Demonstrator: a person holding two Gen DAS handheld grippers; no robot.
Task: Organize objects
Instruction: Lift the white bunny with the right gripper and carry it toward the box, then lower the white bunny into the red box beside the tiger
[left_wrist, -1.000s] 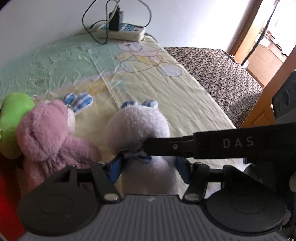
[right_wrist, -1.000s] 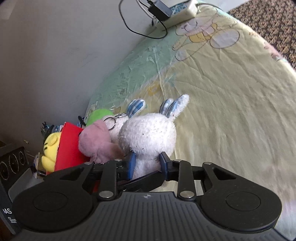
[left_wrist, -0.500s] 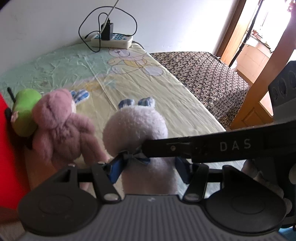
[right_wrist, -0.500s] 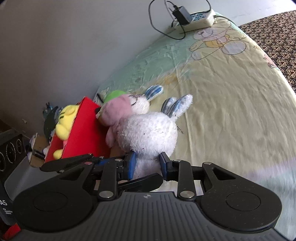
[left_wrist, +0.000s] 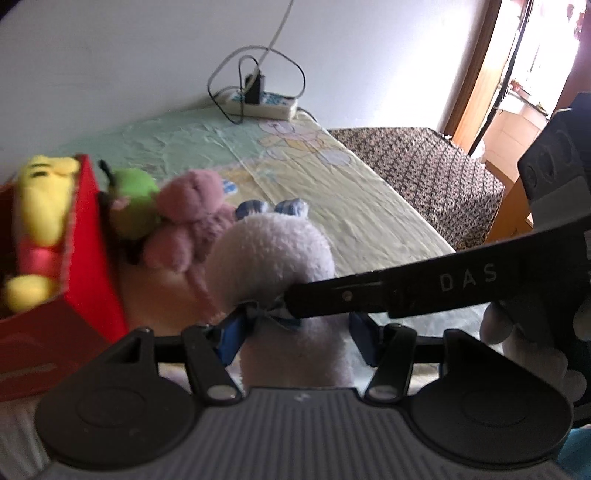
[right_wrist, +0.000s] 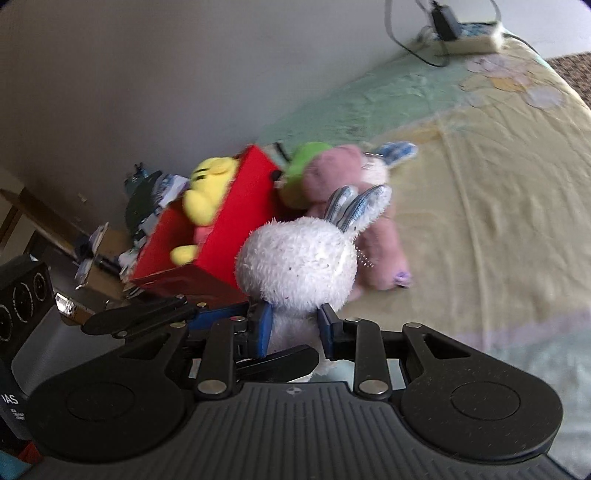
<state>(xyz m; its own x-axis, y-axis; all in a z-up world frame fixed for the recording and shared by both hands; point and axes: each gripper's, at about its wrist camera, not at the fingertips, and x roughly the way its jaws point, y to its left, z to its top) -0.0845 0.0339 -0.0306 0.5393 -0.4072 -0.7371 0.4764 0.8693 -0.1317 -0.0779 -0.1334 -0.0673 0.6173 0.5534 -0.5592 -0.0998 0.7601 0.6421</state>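
Both claws have hold of the same white rabbit. The right claw pinches its narrow body just under the head, blue pads pressed into the fur on either side. The left claw has its pads around the lower body; the near pad sits against the bow at the neck, and the far one is close against the fur, so I take it as a grip too, though that side is partly hidden by the other claw's black arm crossing in front.

The rabbit is up off the bed, just beside the red box. It stands roughly upright: long axis running from the claws up through the round head to the blue checked ears, which tip toward the far end of the bed, away from the cameras. Its back is toward both lenses.

As for progress, one yellow toy already lies in the box. The pink bear and the green toy are heaped on the bed against the box's outer wall, not in it. So I would say the job is early: one toy stowed, the rabbit in hand, and at least two more to go.
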